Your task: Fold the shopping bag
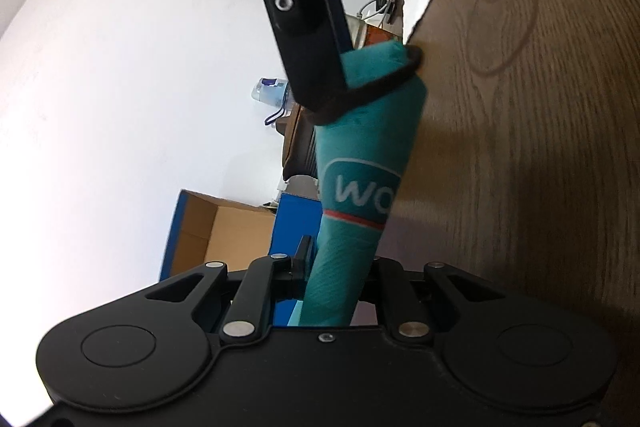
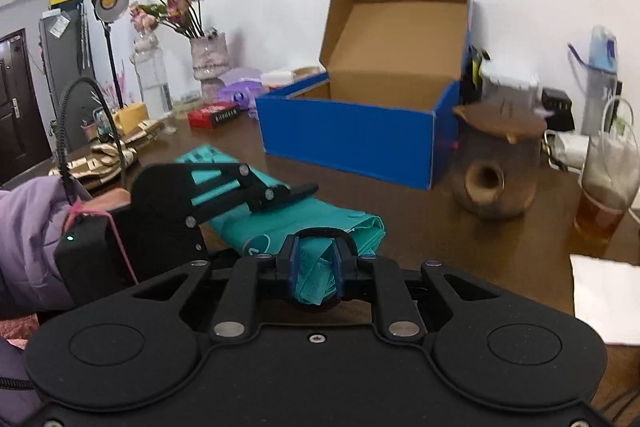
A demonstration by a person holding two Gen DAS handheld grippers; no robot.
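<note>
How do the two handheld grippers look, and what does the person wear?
Both grippers, left gripper and right gripper, are matte black with round covers and silver pins. The right has blue fingers. A black cable runs past a lilac padded sleeve.

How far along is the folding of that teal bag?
Mostly done: the teal shopping bag is already gathered into a narrow roll. In hand: the left gripper clamps one end, while the right gripper pinches the other, where a black elastic loop circles it. Left: seating the loop and setting the bundle on the wooden table.
</note>
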